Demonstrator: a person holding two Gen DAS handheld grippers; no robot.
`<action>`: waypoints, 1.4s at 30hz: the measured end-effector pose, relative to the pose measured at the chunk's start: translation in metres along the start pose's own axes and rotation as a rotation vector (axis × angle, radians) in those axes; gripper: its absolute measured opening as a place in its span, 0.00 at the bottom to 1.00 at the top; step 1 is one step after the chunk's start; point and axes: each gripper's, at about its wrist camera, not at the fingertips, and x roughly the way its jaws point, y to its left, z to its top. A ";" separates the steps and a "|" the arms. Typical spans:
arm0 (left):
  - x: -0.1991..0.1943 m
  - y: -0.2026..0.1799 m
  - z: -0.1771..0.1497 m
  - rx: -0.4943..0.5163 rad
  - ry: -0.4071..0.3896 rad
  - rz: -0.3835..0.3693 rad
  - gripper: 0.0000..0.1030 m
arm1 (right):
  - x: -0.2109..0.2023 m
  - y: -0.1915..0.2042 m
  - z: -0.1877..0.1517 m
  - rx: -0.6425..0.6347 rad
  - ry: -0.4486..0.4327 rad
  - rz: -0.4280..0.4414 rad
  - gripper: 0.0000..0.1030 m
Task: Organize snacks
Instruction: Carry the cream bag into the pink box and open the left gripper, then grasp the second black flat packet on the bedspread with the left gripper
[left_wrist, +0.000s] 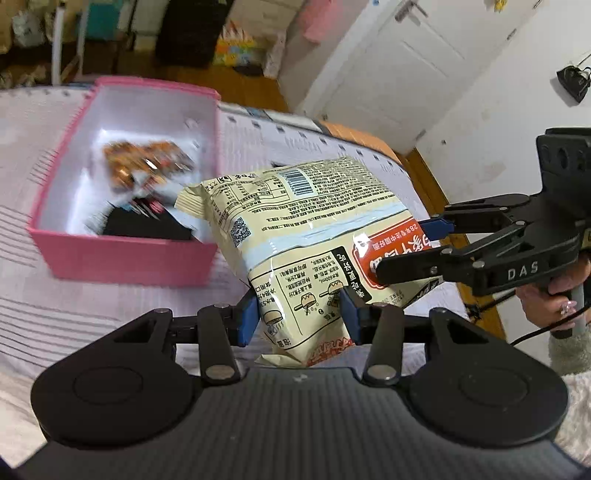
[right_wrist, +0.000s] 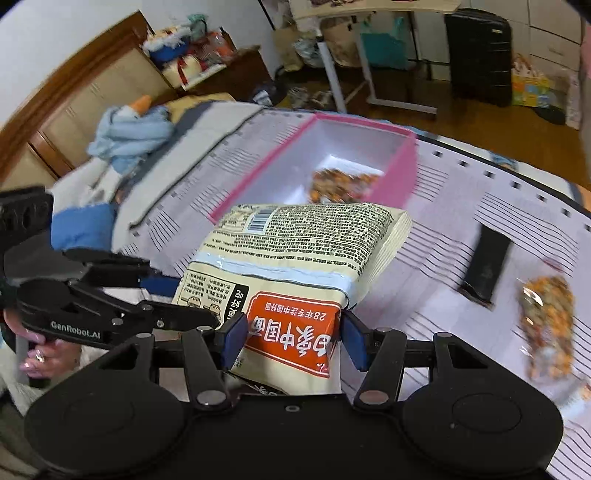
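Note:
A large cream noodle bag (left_wrist: 295, 221) with black print and a red label hangs in the air above the bed, just in front of the pink box (left_wrist: 122, 258). My left gripper (left_wrist: 300, 317) is shut on its near edge, blue pads pressing both sides. From the right, my right gripper (left_wrist: 410, 247) clamps the red-label end. The right wrist view shows that gripper (right_wrist: 294, 341) shut on the bag (right_wrist: 295, 251), with the left gripper (right_wrist: 184, 299) gripping from the left. The pink box (right_wrist: 402, 173) holds an orange snack packet (left_wrist: 144, 162) and a black packet (left_wrist: 144, 225).
On the striped bedspread (right_wrist: 461, 206) to the right lie a black packet (right_wrist: 485, 266) and an orange snack bag (right_wrist: 546, 325). A blue cloth bundle (right_wrist: 129, 133) sits near the wooden headboard. A white door (left_wrist: 406, 66), a desk and a black suitcase (right_wrist: 476, 51) stand beyond the bed.

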 end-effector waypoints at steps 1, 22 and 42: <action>-0.004 0.006 0.001 -0.010 -0.010 0.009 0.43 | 0.006 0.001 0.006 -0.004 -0.012 0.008 0.58; 0.076 0.153 0.110 -0.135 -0.139 0.211 0.47 | 0.160 -0.043 0.123 0.009 -0.088 -0.117 0.55; 0.074 0.112 0.104 0.020 -0.181 0.355 0.62 | 0.048 -0.032 0.089 -0.213 -0.270 -0.295 0.72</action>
